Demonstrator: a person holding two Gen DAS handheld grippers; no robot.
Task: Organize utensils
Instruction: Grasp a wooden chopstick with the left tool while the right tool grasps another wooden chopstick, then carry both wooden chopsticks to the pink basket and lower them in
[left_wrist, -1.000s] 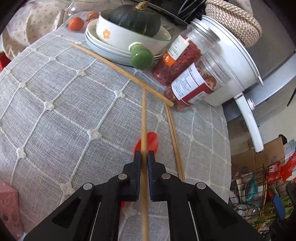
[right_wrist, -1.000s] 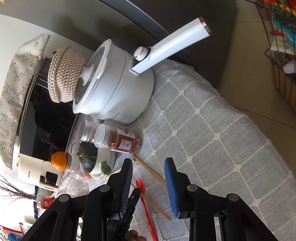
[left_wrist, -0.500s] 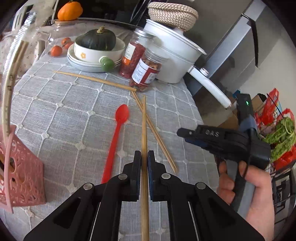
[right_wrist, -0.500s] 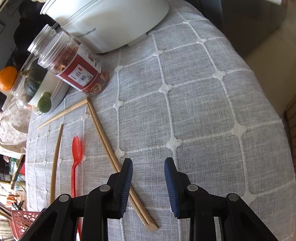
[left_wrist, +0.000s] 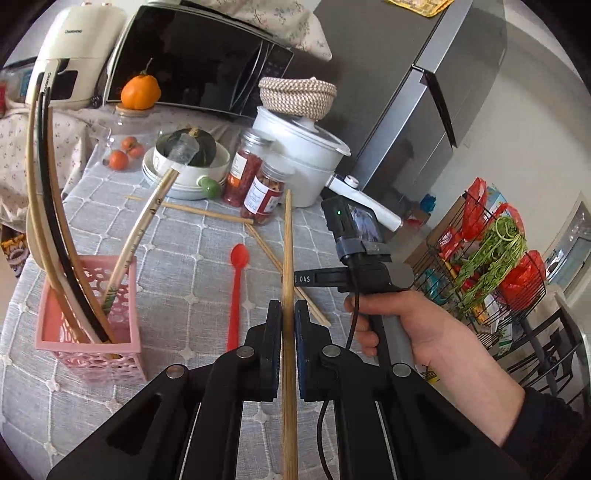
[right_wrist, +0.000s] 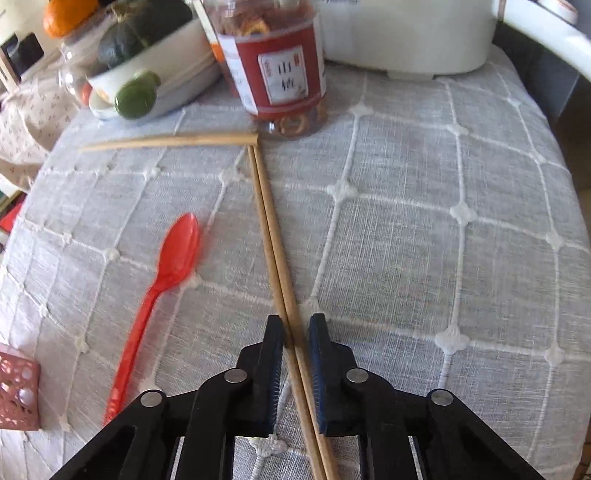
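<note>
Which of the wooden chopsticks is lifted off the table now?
The chopstick clamped in the left gripper; it points forward above the cloth. The pair between the closing right gripper and the single one by the jar lie flat.

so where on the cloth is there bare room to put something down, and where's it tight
Bare cloth lies right of the chopstick pair, running back to the white pot. Another free patch sits between the red spoon and the pink basket. It is tight at the back, where the jars, stacked bowls and a single chopstick bunch together.
</note>
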